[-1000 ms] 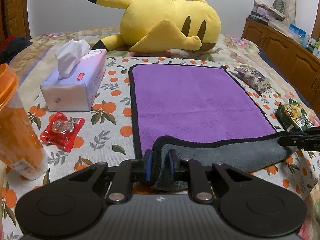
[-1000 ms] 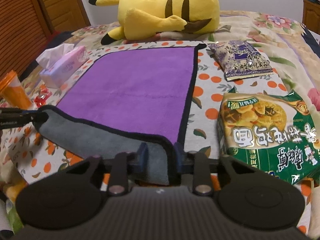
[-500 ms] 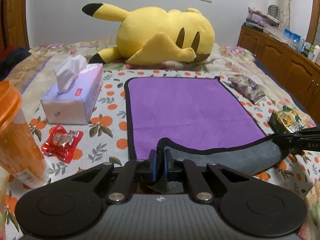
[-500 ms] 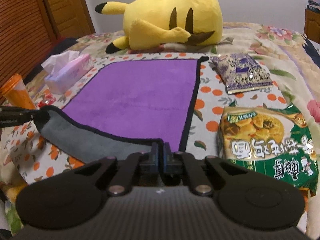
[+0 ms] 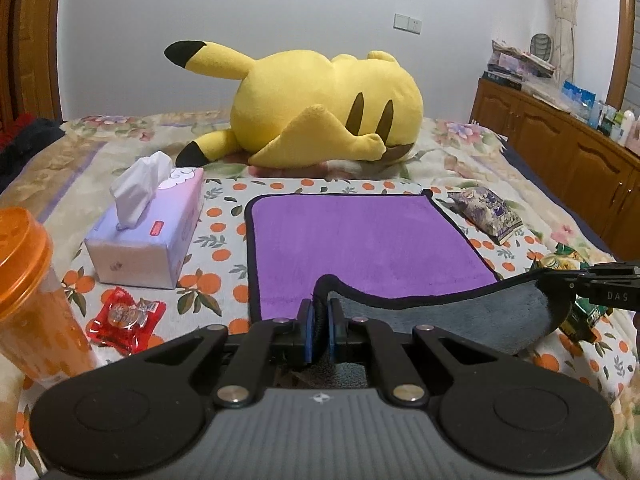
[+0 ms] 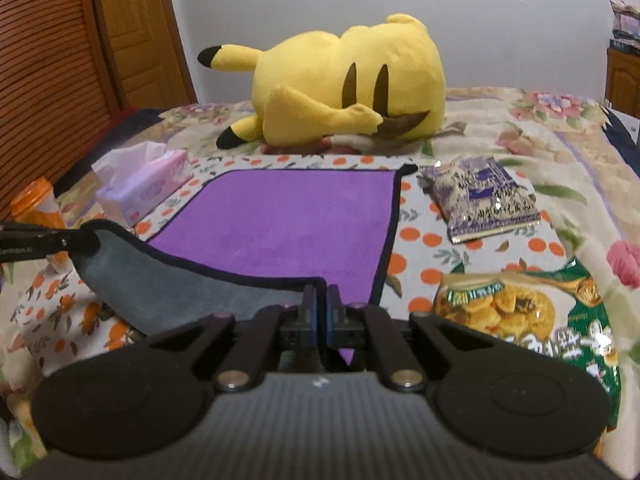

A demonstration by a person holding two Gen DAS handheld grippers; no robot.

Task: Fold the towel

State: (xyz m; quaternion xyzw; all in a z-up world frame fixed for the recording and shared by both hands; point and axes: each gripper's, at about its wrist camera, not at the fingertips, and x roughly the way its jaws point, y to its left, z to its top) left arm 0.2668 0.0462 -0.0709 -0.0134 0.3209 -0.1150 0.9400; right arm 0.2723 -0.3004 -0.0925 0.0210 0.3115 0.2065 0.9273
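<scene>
Left claw point(image 5: 319, 330) and right claw point(image 6: 320, 320) each pinch a near corner of the purple towel point(image 5: 360, 240), lifting its grey underside off the orange-print bed sheet point(image 5: 224, 232); beyond lies a yellow Pikachu plush point(image 5: 320, 108).

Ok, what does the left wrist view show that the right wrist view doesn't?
Only the left wrist view shows the red candy wrapper and the wooden cabinets. Only the right wrist view shows the wooden door and most of the green snack bag. Both show the towel with its near edge lifted, the left gripper and right gripper each shut on a corner, the yellow plush toy and the tissue box.
</scene>
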